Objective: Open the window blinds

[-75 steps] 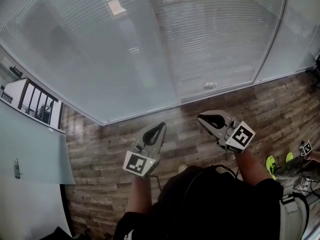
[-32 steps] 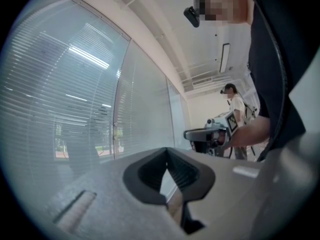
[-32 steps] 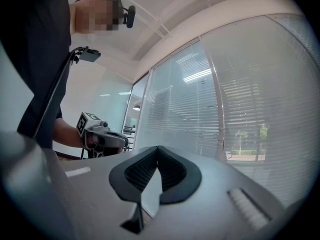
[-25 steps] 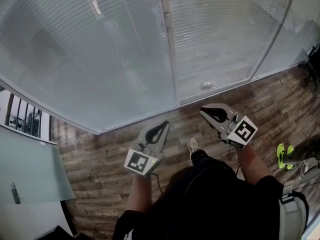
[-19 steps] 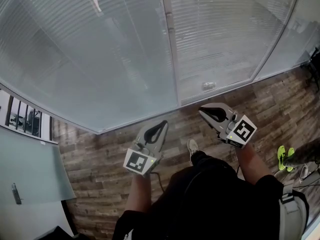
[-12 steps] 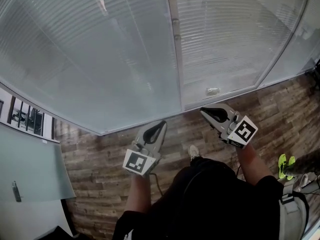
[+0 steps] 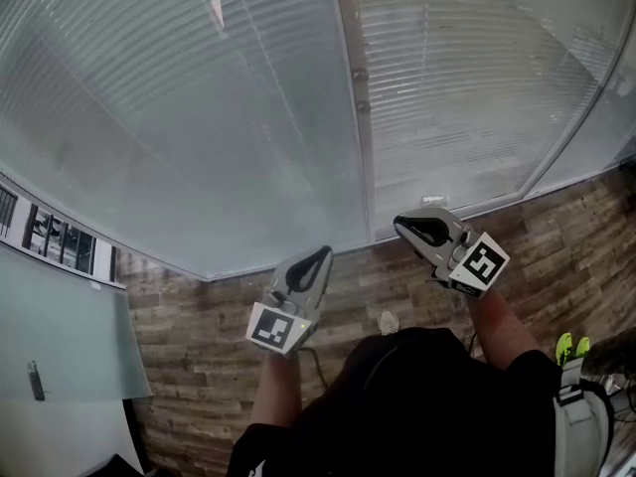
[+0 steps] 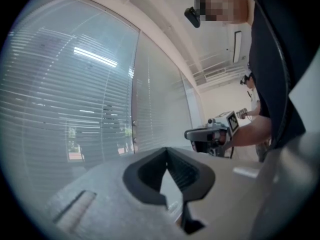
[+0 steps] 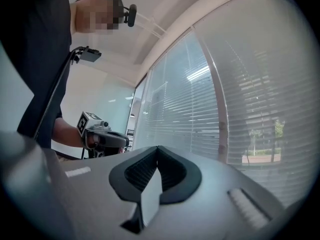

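Note:
The window blinds [image 7: 199, 117] hang with their slats turned flat behind glass panels that fill the upper half of the head view. A vertical frame post [image 7: 360, 117] divides two panels and carries two small knobs [image 7: 359, 76]. My left gripper [image 7: 323, 253] is held level in front of the glass, shut and empty. My right gripper [image 7: 400, 226] is also shut and empty, just right of the post's foot. In the left gripper view the blinds [image 8: 65, 99] and post [image 8: 135, 109] lie ahead of the shut gripper [image 8: 166, 151]. The right gripper view shows its gripper [image 9: 158, 149] shut, with the blinds [image 9: 250, 94] beyond.
Wood-plank floor [image 7: 199, 306] runs up to the window's base. A frosted glass door [image 7: 60, 336] with a handle [image 7: 36, 379] stands at the left. A small white fitting [image 7: 432, 200] sits at the glass base. My shoe [image 7: 390, 321] is below; green shoes [image 7: 566, 346] at right.
The person has stepped toward the window: the glass and its frame post loom larger and nearer. Both grippers have travelled forward with the body, staying shut and side by side.

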Tool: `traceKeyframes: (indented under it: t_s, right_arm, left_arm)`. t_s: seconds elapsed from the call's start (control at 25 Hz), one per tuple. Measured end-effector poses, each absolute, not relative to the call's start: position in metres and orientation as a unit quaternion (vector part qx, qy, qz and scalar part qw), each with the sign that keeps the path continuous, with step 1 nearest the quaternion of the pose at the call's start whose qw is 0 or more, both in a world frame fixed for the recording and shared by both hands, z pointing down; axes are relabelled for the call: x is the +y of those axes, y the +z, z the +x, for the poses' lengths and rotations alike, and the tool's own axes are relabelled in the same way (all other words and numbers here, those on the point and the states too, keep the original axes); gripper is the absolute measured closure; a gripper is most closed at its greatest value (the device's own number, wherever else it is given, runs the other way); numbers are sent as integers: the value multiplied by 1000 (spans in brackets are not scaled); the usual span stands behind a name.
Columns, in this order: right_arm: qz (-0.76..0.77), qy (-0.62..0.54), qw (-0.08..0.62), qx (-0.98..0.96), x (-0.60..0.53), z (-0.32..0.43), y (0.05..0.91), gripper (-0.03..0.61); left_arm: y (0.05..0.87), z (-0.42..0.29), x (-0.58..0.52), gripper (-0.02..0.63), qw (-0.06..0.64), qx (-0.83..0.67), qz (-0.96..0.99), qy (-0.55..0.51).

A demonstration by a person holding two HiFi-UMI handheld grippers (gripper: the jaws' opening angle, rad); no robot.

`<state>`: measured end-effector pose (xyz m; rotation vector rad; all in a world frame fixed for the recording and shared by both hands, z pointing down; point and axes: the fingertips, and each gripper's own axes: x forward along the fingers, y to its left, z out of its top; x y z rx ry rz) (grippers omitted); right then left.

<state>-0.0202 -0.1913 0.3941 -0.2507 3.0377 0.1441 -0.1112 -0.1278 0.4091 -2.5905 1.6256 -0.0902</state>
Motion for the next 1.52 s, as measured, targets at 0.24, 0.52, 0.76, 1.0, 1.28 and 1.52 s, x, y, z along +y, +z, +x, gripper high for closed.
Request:
traceKeyframes:
  t_s: [0.24,0.52,0.76,1.0,1.28,1.52]
  right_arm:
    - [-69,46,52,995,-224,-31,390,572]
    - [-49,44,50,997,-247,-30,398,573]
    - [-49,48,56,996,-272,-40,388,572]
    - [-51,46,61,996,-283,-39,387,573]
    - [-59,45,60,995,-291,-37,390,572]
    - [-83,48,61,994,-300,-29,386,574]
  left_arm:
    - [409,-120,-152,609,32,548,-835,-31]
    - [411,-116,-181,609,38,555,-830,-42]
    - [401,-124,-205,609,47,556,-829,-42]
    - [401,-122,-216,609,43,553,-831,-45]
    - [401,-119,-227,609,45,546,-835,-43]
    - [399,-118,-236,609,48,533,-844,-38]
